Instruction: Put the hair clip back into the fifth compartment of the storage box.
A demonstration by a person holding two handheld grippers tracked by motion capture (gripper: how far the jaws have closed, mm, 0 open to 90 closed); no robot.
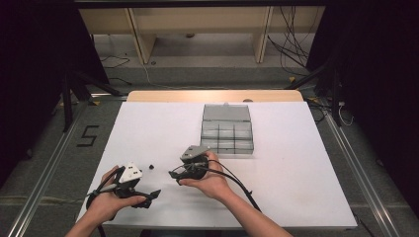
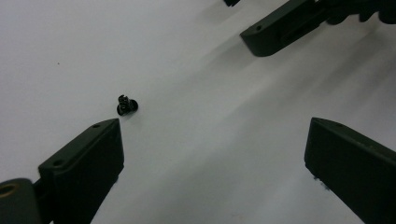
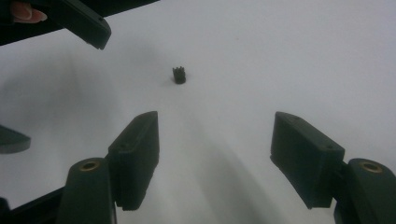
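A tiny black toothed part (image 1: 151, 166) lies on the white table top (image 1: 296, 187) between my two grippers. In the left gripper view the part (image 2: 126, 106) rests just beyond the tip of the left-hand jaw, and my left gripper (image 2: 215, 140) is open and empty. In the right gripper view the part (image 3: 179, 75) sits ahead of the jaws, slightly left of centre, with my right gripper (image 3: 215, 126) open and empty. From above, the left gripper (image 1: 148, 197) is near the front edge and the right gripper (image 1: 174, 174) points left toward the part.
A clear compartment box (image 1: 227, 136) with its lid open backward stands behind the right hand. The other gripper's jaw (image 2: 275, 32) crosses the top right of the left gripper view. A jaw (image 3: 79, 18) and a fingertip show at the top left of the right gripper view.
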